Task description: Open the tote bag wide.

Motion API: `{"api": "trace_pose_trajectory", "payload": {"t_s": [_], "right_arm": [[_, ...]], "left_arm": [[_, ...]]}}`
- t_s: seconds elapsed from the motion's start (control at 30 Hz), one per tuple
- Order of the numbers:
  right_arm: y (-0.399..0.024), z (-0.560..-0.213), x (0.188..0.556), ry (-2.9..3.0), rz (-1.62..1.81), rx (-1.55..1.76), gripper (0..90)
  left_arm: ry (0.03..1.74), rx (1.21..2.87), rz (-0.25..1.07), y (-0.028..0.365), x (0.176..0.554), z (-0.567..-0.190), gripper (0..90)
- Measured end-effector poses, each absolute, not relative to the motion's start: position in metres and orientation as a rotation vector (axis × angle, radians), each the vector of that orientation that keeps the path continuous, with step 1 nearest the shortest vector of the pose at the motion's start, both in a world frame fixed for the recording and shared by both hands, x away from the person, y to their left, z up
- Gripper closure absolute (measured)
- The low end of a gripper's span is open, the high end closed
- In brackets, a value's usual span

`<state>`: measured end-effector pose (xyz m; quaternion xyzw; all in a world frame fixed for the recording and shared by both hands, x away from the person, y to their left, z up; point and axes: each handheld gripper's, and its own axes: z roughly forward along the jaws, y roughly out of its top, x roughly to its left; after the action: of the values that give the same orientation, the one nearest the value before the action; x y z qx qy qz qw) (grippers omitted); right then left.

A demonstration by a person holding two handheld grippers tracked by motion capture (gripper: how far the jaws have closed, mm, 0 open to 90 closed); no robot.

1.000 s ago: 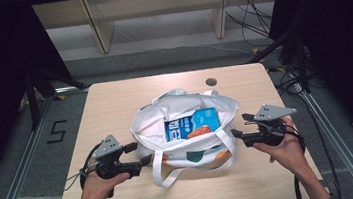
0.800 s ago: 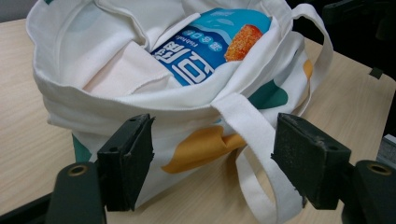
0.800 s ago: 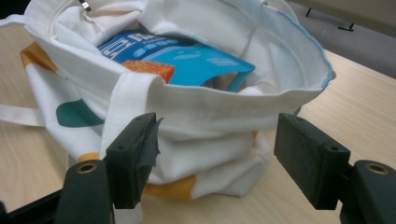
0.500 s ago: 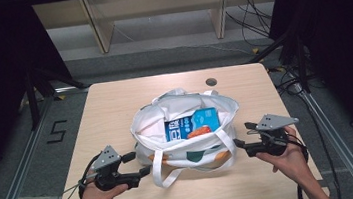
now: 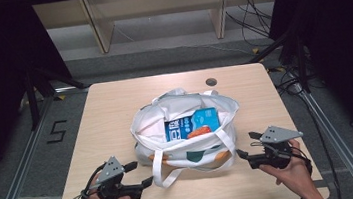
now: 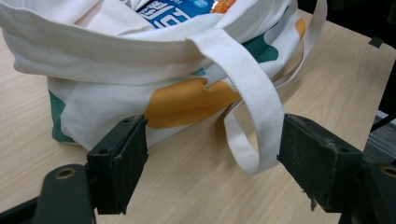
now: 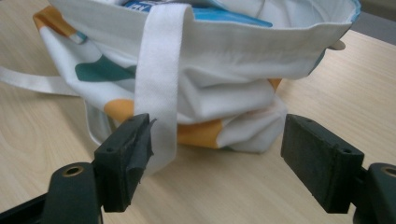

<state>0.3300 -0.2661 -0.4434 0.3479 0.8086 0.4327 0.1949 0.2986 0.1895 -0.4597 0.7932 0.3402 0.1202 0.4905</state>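
On the near edge of the wooden table [image 5: 115,111], 2 hand-held grippers flank a white tote bag [image 5: 185,131]. Both the left gripper [image 5: 140,175] and the right gripper [image 5: 245,145] have their jaws spread apart, just widened further, clamping nothing. At the table's middle, the bag stands open, holding a blue package [image 5: 192,124]. Its white strap [image 6: 254,100] loops down between the left jaws.

bag [image 5: 190,146]: white matt woven cloth | table [image 5: 111,117]: pale smooth wood grain | blue packet [image 5: 195,124]: glossy
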Motion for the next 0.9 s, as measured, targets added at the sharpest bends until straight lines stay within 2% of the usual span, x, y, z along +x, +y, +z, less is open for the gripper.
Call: {"api": "trace_pose_trajectory", "payload": {"t_s": [0.67, 0.9], "right_arm": [[-0.271, -0.465, 0.306, 2.307, 1.193, 0.938, 25.2], [-0.271, -0.475, 0.298, 2.337, 1.167, 0.936, 25.1]], "left_arm": [[0.817, 1.957, 0.313, 0.192, 0.28, -0.477, 22.5], [0.865, 1.962, 0.296, 0.195, 0.274, -0.487, 22.5]]}}
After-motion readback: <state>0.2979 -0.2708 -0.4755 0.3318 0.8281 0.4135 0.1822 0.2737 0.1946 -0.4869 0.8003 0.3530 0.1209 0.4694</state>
